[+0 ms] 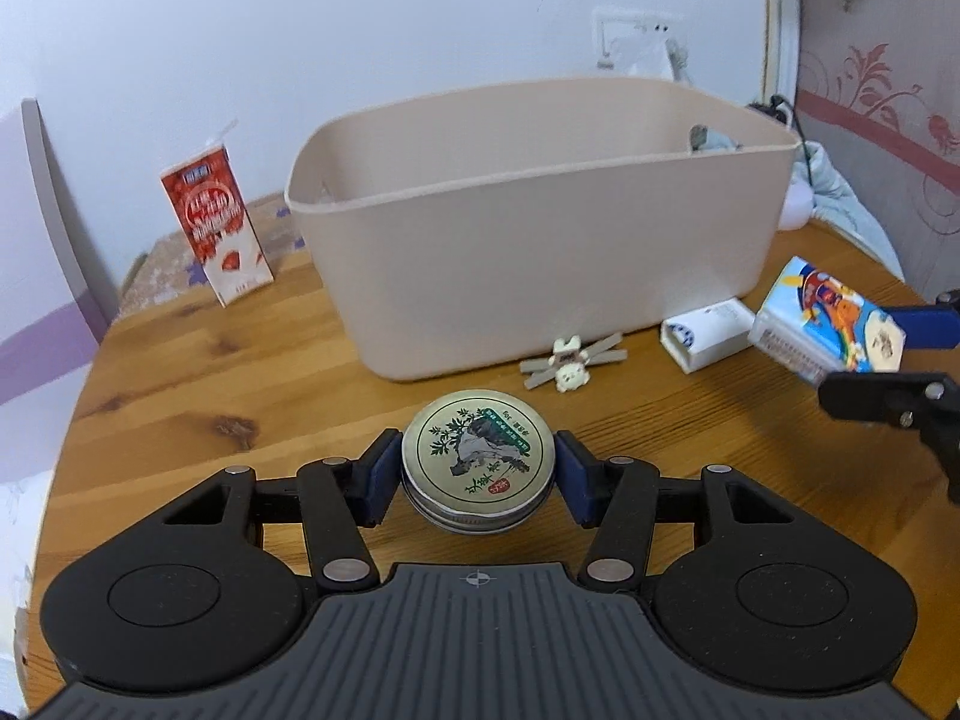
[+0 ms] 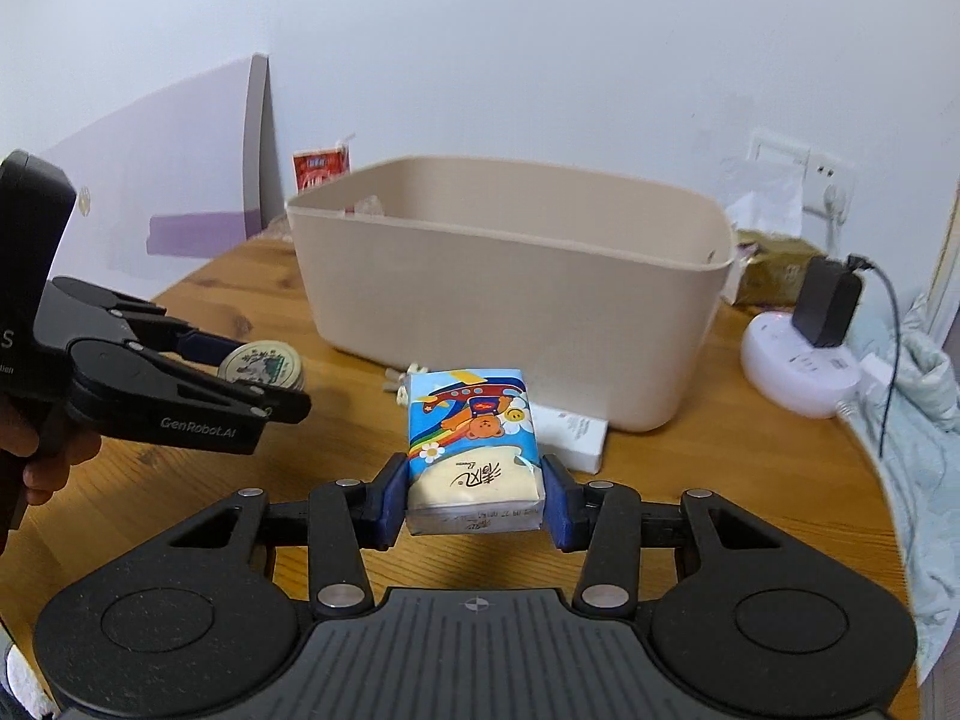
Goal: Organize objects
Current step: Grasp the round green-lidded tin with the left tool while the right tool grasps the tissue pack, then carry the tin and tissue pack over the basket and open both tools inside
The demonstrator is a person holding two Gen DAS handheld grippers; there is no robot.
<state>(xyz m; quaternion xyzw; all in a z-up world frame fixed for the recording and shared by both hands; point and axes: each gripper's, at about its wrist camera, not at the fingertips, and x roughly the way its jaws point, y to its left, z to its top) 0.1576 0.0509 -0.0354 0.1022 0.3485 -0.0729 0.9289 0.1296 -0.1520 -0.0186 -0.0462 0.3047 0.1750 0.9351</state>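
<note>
My left gripper [image 1: 477, 471] is shut on a round metal tin [image 1: 477, 459] with a green plant picture on its lid, held just above the wooden table [image 1: 210, 372]. The tin also shows in the right wrist view [image 2: 262, 365]. My right gripper [image 2: 477, 495] is shut on a colourful tissue pack [image 2: 474, 450] with a bear print, lifted off the table; the pack also shows in the left wrist view [image 1: 831, 324]. A beige plastic bin [image 1: 534, 222] stands behind both, open at the top [image 2: 510, 276].
A red milk carton [image 1: 213, 222] stands left of the bin. A small toy figure on grey sticks [image 1: 570, 363] and a white box [image 1: 708, 333] lie in front of the bin. A white power strip with a black adapter [image 2: 810, 354] sits at the right.
</note>
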